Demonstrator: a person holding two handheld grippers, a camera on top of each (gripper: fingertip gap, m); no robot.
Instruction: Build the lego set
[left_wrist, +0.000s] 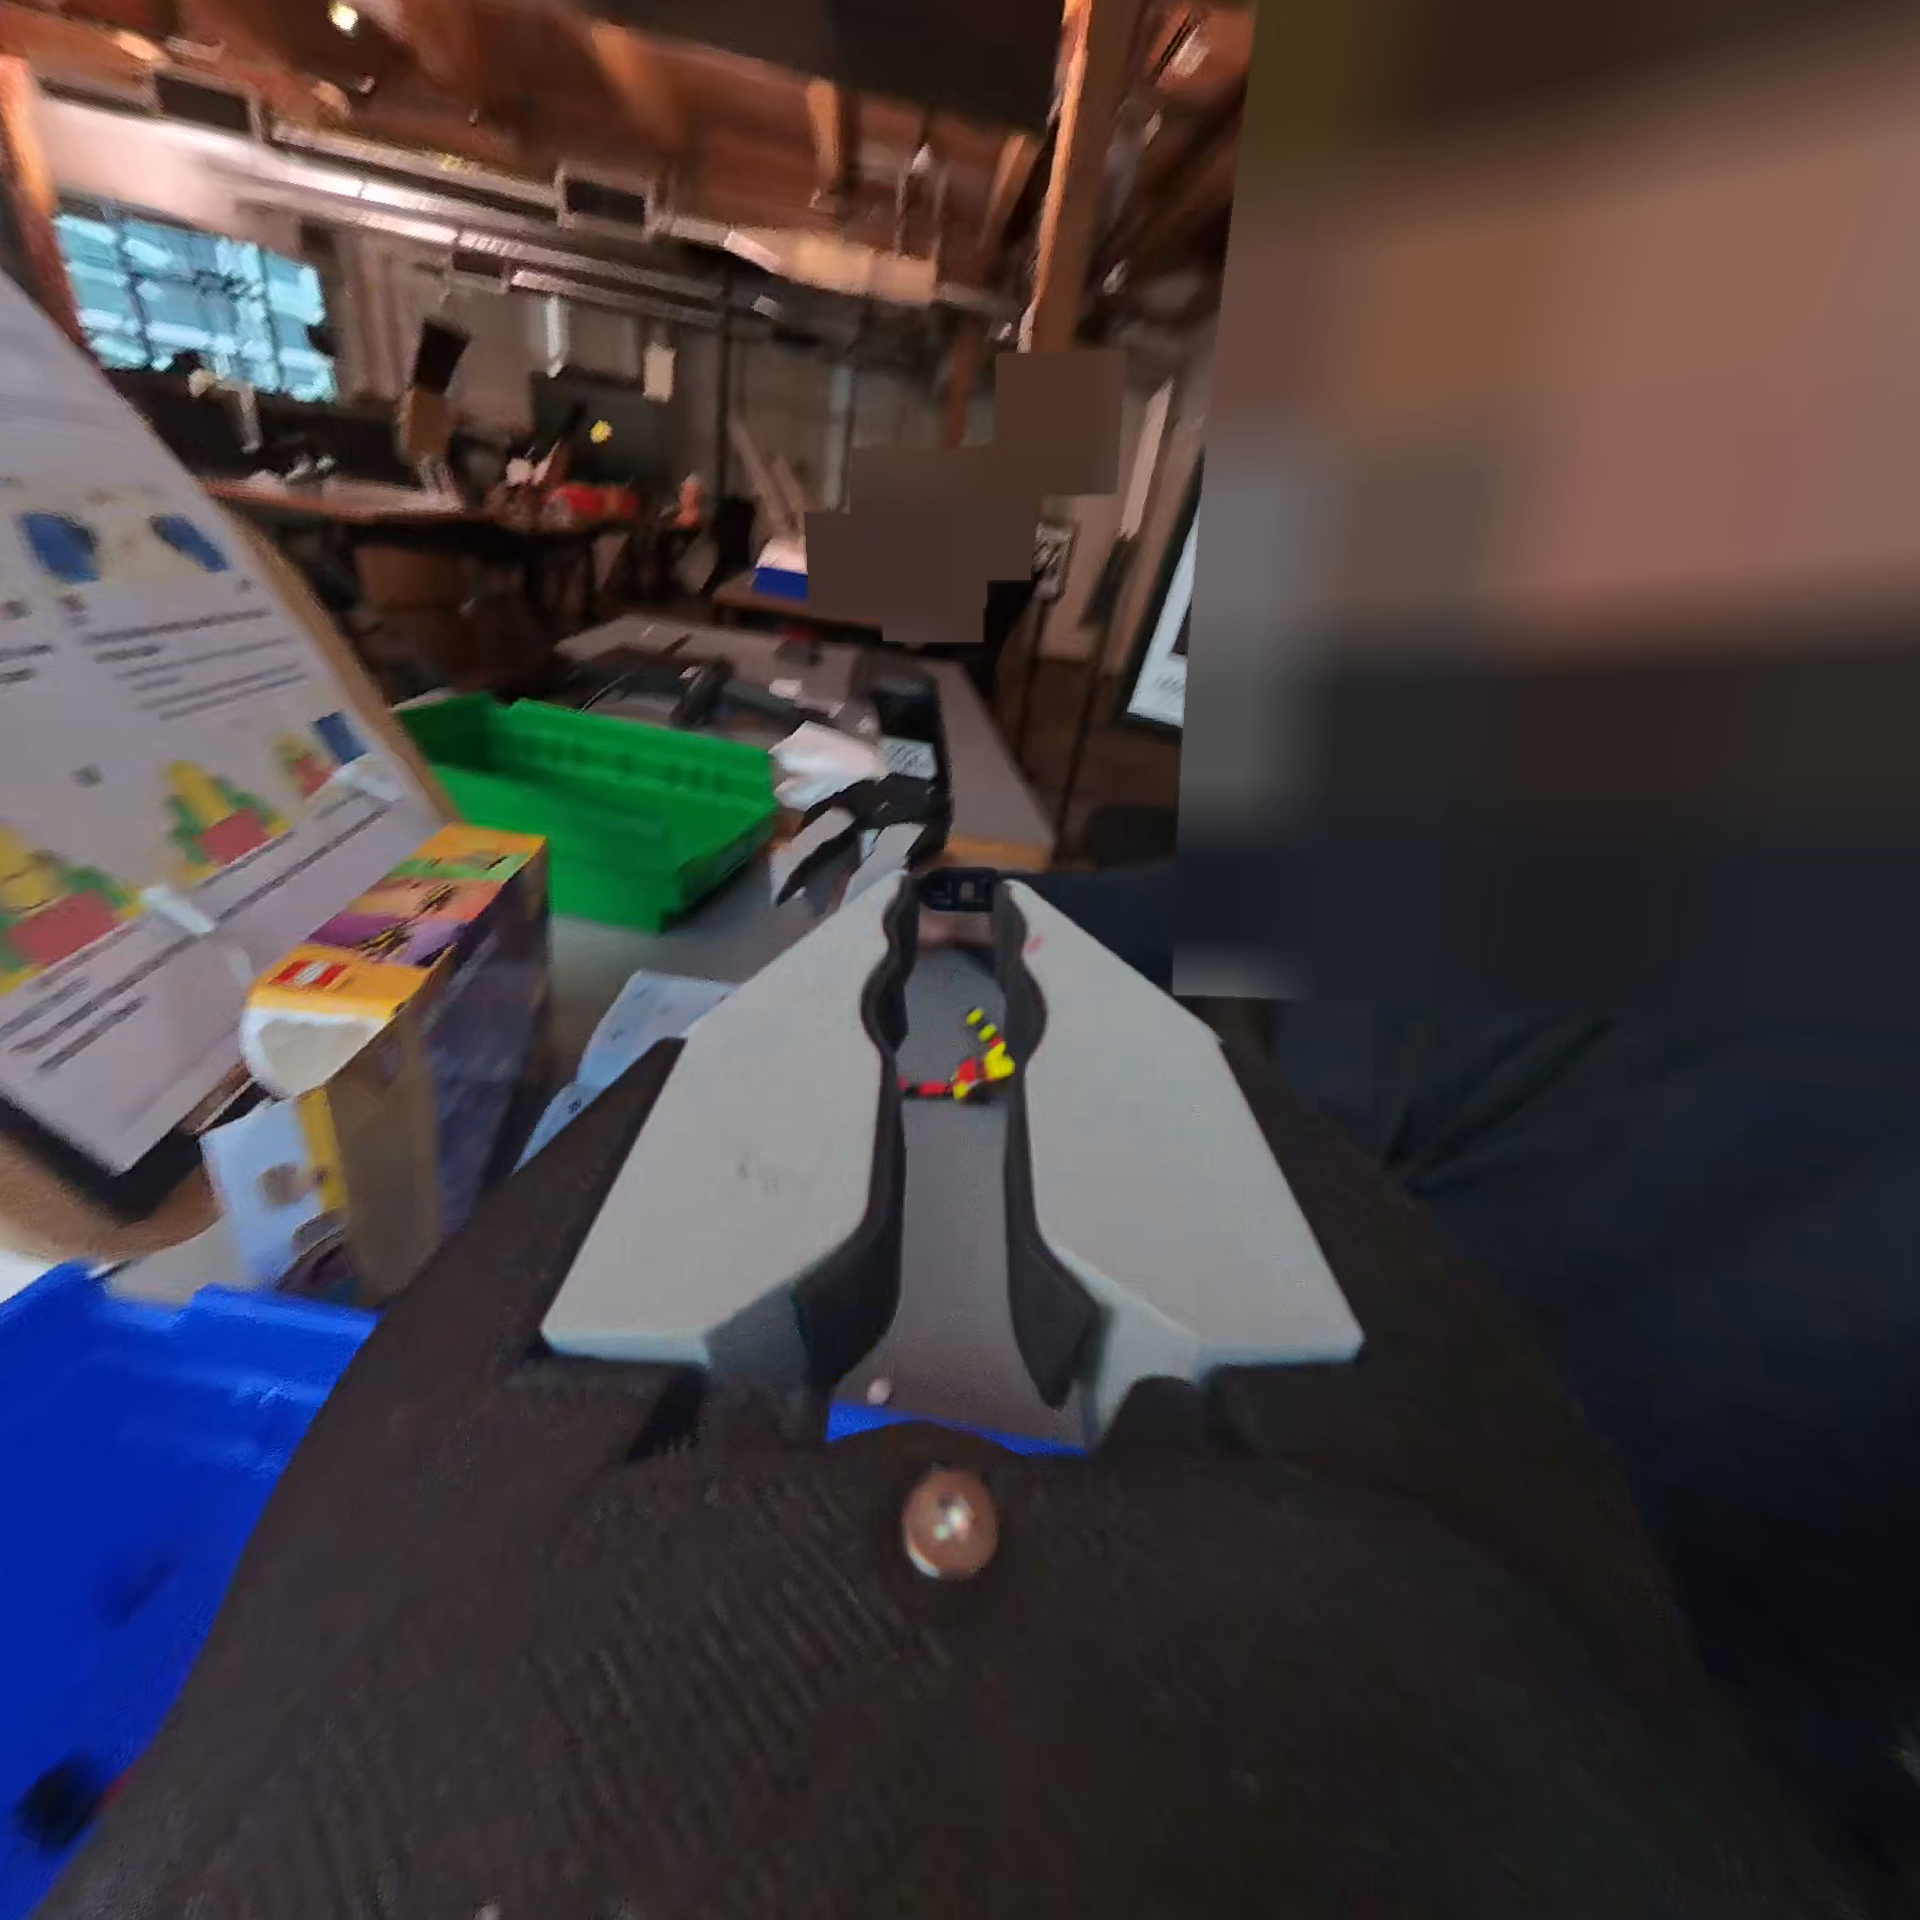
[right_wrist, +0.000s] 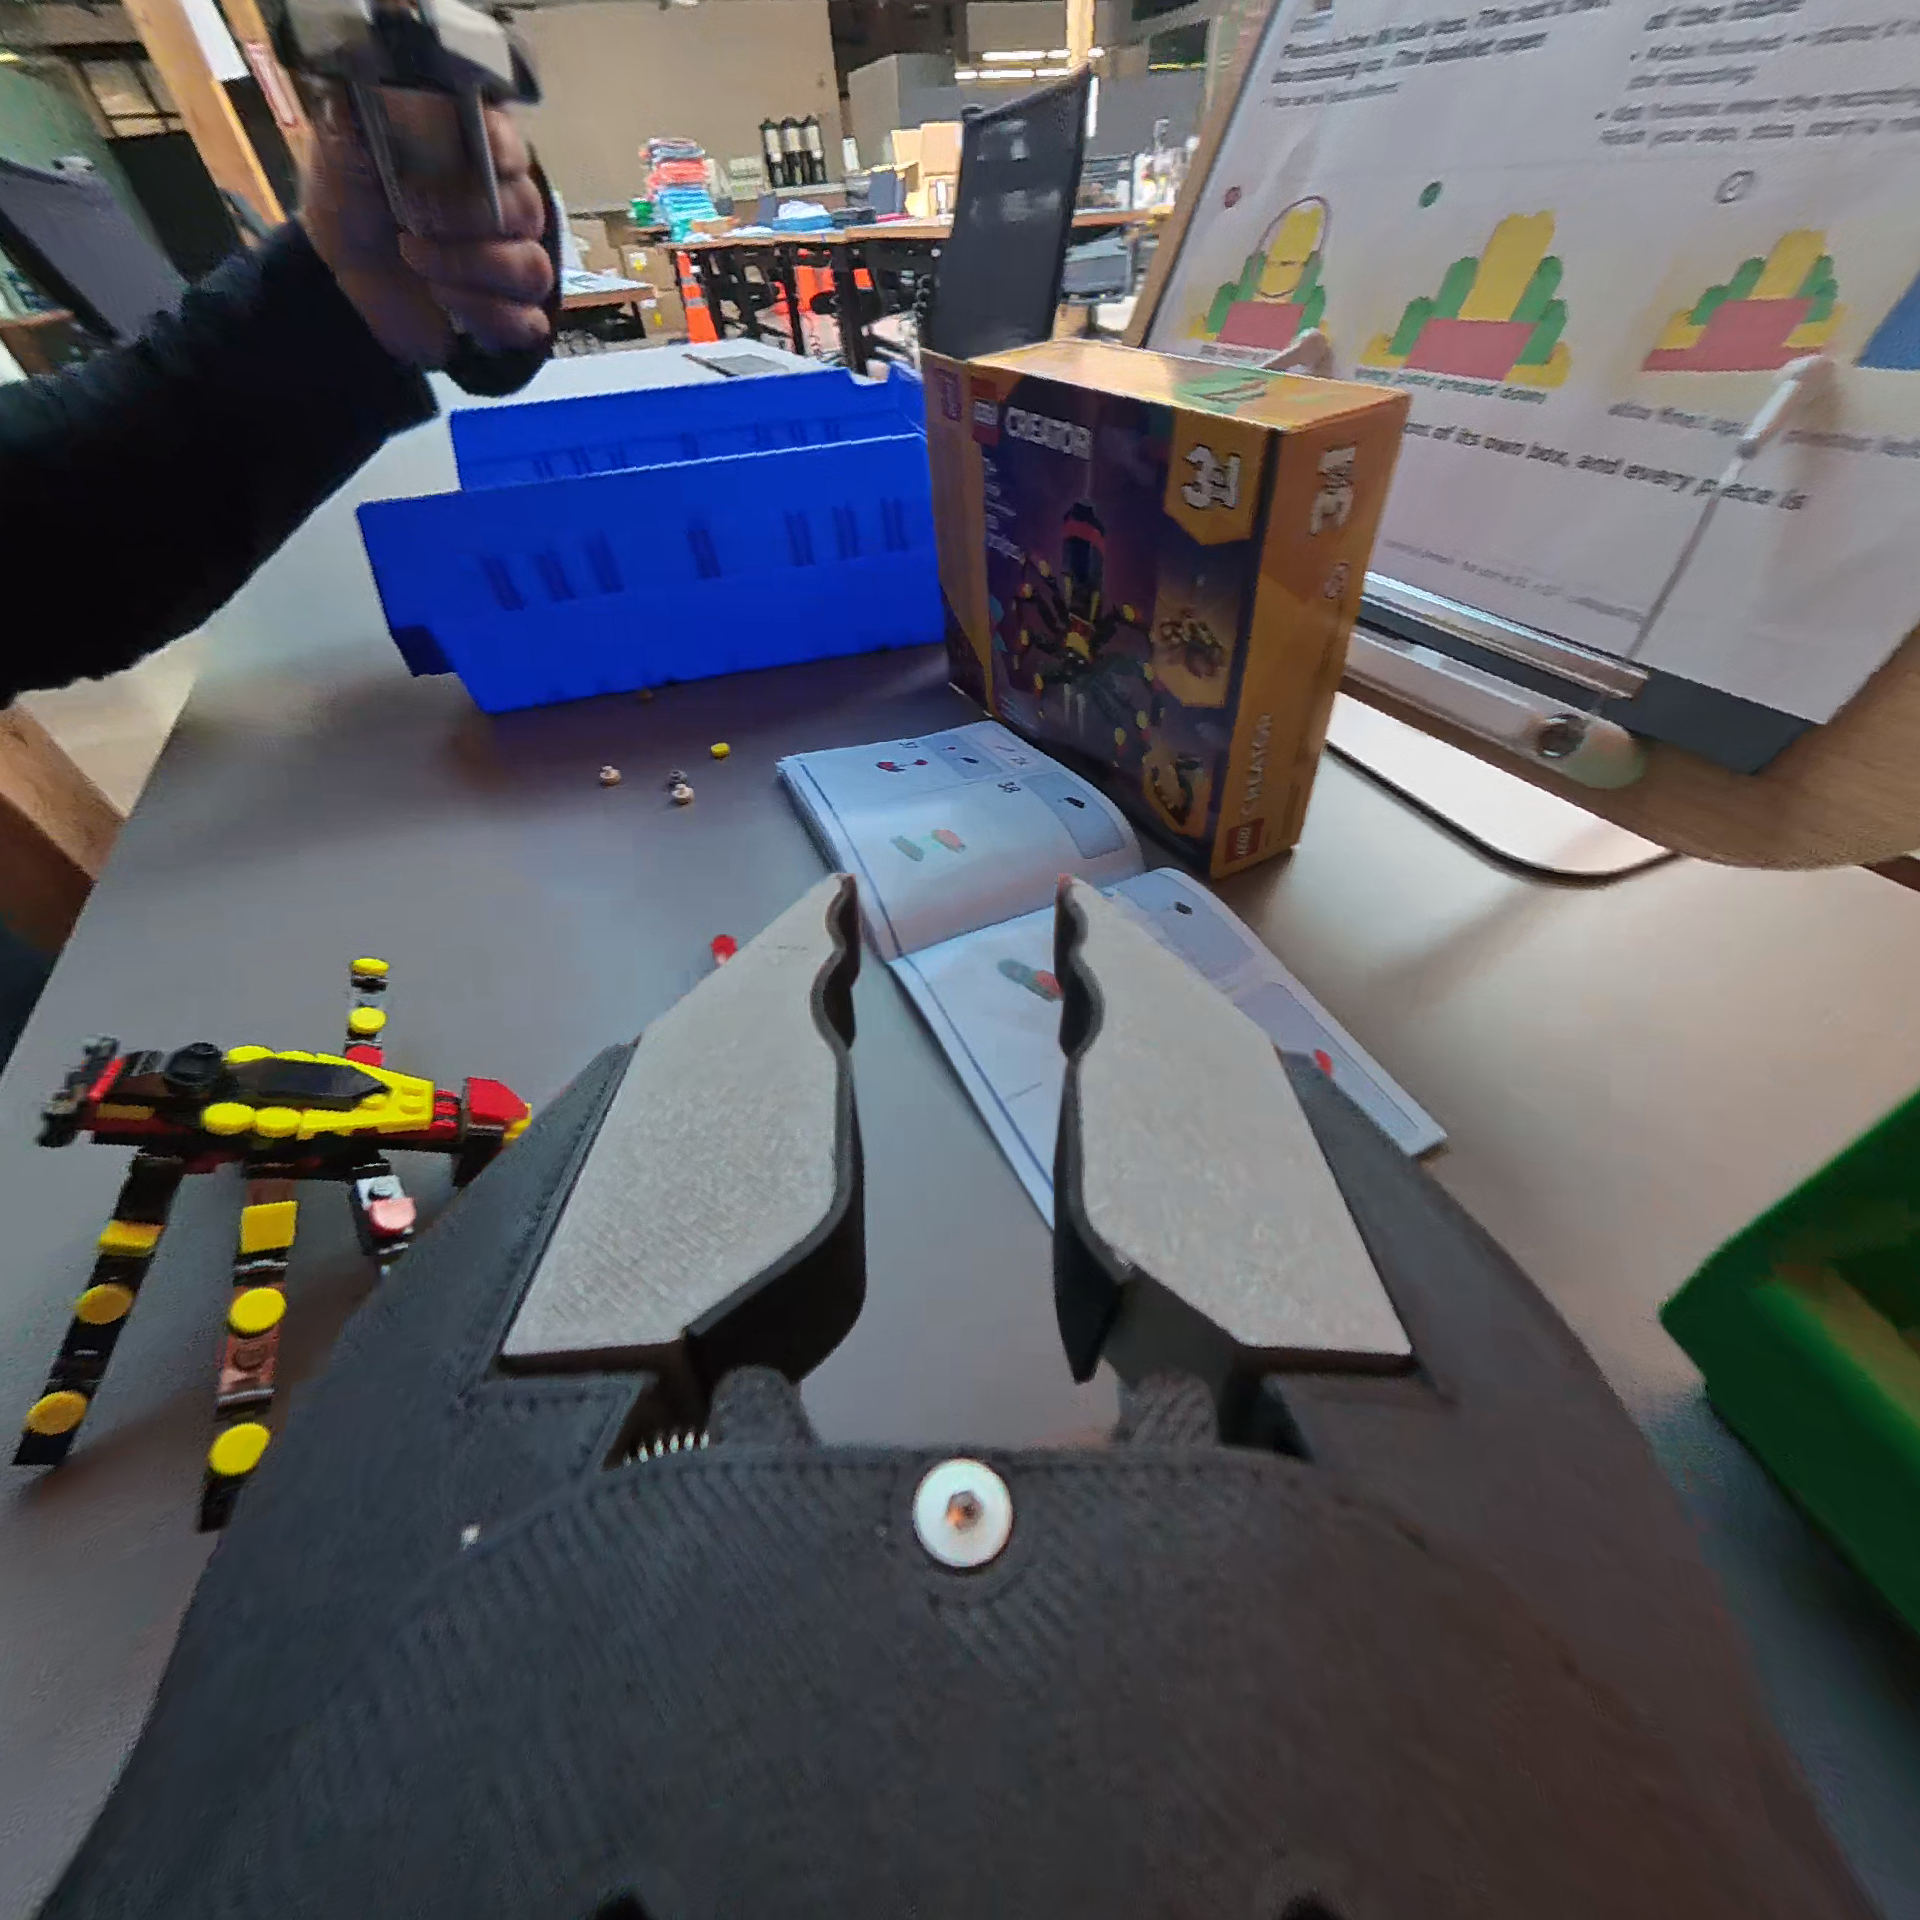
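While the left gripper (right_wrist: 436, 125) hangs raised at far left, holding a small dark piece (left_wrist: 958, 890) at its fingertips, the partly built red, yellow and black lego model (right_wrist: 260, 1112) stands on the grey table (right_wrist: 520, 894) at near left. Blue bins (right_wrist: 665, 561) sit farther back. Right of the model, the right gripper (right_wrist: 956, 966) spreads wide and empty over the open instruction booklet (right_wrist: 997, 831), with the lego box (right_wrist: 1153, 603) upright just beyond.
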